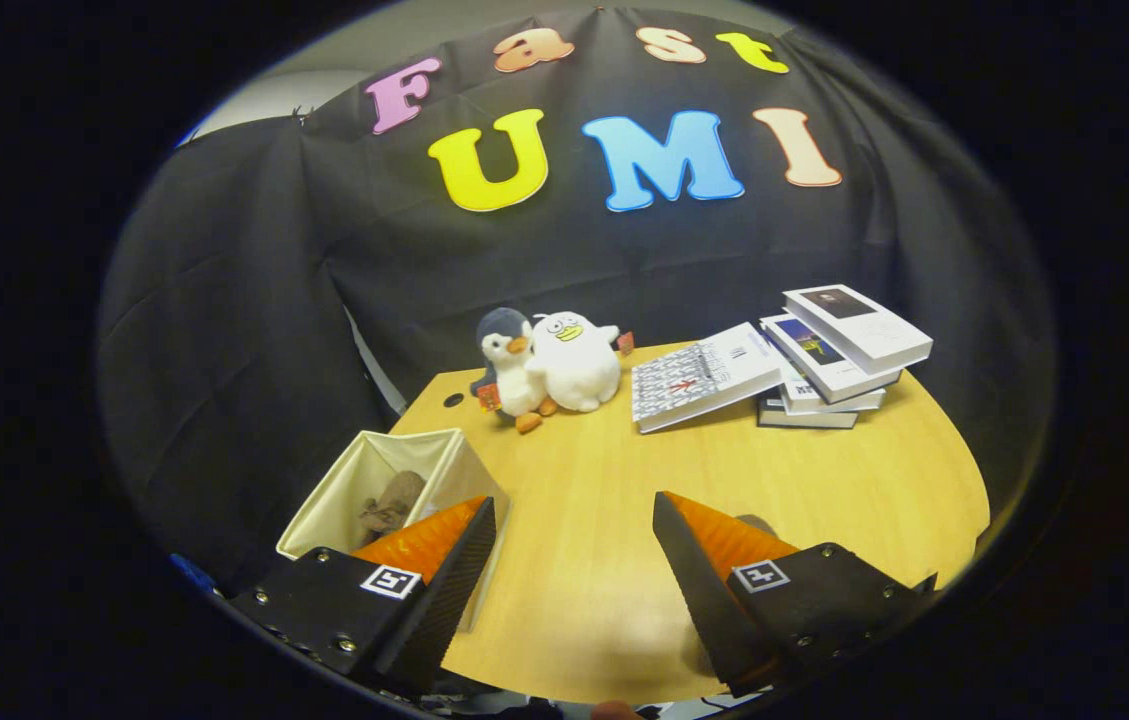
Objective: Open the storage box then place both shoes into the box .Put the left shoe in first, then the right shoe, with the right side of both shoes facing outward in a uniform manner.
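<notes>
A cream fabric storage box stands open at the table's near left corner, just ahead of my left finger. Inside it lies a brownish shoe, partly hidden by the box wall and the finger. My gripper hovers over the wooden table with its fingers wide apart and nothing between them. Something small and grey peeks out behind the right finger; I cannot tell what it is.
Two plush toys, a grey penguin and a white duck, sit at the table's far edge. To their right lie an open book and a stack of books. Bare tabletop spans the middle.
</notes>
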The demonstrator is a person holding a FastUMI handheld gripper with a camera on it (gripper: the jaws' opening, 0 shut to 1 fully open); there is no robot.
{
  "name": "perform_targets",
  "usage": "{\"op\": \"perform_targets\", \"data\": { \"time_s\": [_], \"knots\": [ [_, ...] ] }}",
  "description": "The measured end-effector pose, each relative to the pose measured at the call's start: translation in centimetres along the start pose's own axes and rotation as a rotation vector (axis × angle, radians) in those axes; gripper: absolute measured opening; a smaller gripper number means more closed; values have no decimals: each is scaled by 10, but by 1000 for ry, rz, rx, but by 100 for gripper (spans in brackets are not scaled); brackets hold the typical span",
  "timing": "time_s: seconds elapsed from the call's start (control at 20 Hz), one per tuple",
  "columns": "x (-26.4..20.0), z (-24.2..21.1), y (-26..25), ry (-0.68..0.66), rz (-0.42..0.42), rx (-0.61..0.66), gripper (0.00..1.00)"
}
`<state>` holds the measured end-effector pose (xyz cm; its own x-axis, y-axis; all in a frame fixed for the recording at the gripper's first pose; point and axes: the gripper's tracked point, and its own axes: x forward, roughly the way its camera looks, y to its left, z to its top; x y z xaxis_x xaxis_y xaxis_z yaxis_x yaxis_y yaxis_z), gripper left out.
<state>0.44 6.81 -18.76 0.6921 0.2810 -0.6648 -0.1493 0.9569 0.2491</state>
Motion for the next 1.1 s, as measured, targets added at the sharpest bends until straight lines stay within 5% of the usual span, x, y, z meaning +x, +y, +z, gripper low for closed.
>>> {"op": "perform_targets", "data": {
  "time_s": [0.5,1.1],
  "knots": [
    [-5,-67,-117,97,-139,16,98],
    [27,-161,-167,327,-173,-32,93]
  ]
}}
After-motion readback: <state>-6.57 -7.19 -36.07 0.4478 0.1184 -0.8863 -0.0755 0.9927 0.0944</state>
